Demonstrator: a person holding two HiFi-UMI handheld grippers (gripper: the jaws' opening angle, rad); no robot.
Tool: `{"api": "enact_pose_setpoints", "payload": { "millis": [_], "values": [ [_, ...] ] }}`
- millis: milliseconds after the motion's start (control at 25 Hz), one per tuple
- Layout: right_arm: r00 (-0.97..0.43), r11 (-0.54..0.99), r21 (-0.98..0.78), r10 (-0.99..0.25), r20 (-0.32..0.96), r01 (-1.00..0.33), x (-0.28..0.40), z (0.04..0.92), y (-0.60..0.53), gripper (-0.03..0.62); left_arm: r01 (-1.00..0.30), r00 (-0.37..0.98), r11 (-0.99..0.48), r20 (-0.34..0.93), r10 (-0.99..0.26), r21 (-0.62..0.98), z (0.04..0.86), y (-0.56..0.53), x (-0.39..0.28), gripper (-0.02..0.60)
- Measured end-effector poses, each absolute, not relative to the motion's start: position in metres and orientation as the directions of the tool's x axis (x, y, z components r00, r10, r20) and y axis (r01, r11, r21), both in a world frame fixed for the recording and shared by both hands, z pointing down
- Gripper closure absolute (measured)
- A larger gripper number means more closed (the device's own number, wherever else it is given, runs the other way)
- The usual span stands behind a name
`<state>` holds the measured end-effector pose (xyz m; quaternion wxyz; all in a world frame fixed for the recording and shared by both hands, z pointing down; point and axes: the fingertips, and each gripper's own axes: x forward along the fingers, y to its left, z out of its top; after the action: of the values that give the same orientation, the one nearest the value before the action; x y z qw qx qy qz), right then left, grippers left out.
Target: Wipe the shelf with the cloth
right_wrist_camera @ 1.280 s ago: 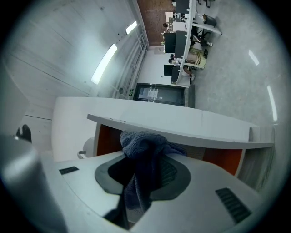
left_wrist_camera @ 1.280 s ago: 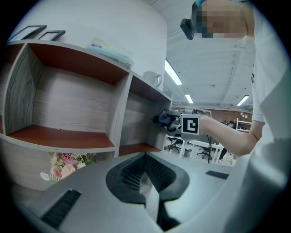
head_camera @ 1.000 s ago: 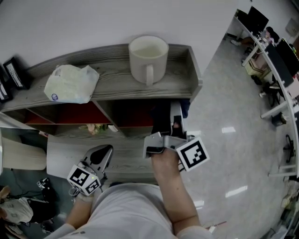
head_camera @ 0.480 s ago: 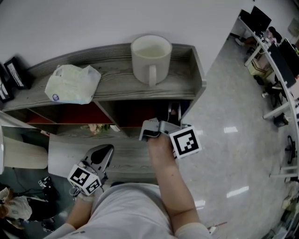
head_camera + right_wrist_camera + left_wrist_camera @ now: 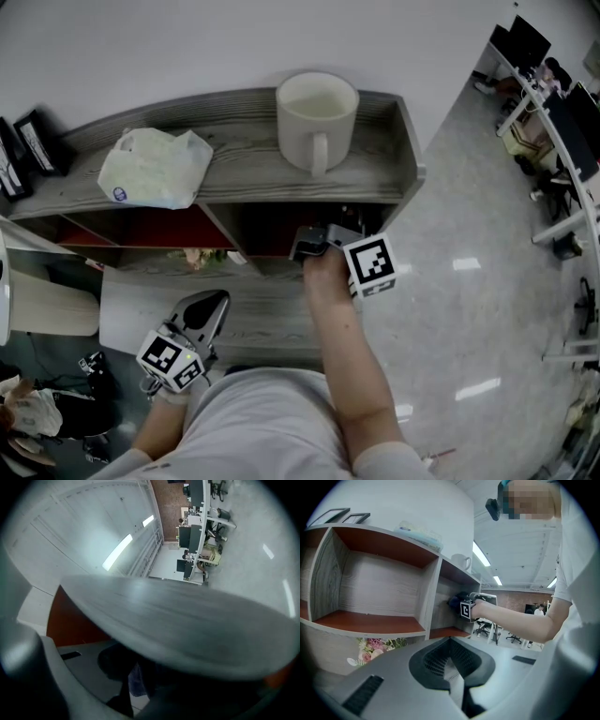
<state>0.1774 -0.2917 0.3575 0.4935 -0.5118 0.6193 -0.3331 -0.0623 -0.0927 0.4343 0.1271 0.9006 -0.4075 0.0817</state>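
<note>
Pinched dark cloth [image 5: 136,681] in narrow-set jaws of right gripper [image 5: 326,242], bunched right at the pads. Had both inside right-hand compartment of shelf [image 5: 234,173], just under the top board. Held left gripper [image 5: 202,314] low, well apart from the cloth, jaws together on nothing. Noted mug [image 5: 317,117] and plastic bag [image 5: 155,167] on top board.

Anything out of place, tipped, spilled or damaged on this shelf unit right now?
Nothing stands out. The white ceramic mug stands upright on top of the grey wooden shelf. The crumpled white plastic packet lies apart from it, with nothing spilled. The right gripper holds the dark blue cloth inside the right-hand compartment.
</note>
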Motion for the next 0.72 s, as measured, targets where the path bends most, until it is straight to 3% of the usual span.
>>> {"api": "enact_pose_setpoints", "payload": {
  "millis": [400, 720],
  "values": [
    [0.032, 0.124, -0.959, -0.99, -0.136, -0.256, 0.18, 0.41, -0.298, 0.494, -0.769, 0.638, -0.617, 0.254, -0.727, 0.166, 0.435, -0.093, -0.07, 0.568],
    [0.041, -0.099, -0.987, -0.995, 0.095, -0.125, 0.182, 0.48, -0.284, 0.494, -0.772, 0.635, -0.613, 0.252, -0.731, 0.169, 0.436, -0.091, -0.072, 0.568]
  ]
}}
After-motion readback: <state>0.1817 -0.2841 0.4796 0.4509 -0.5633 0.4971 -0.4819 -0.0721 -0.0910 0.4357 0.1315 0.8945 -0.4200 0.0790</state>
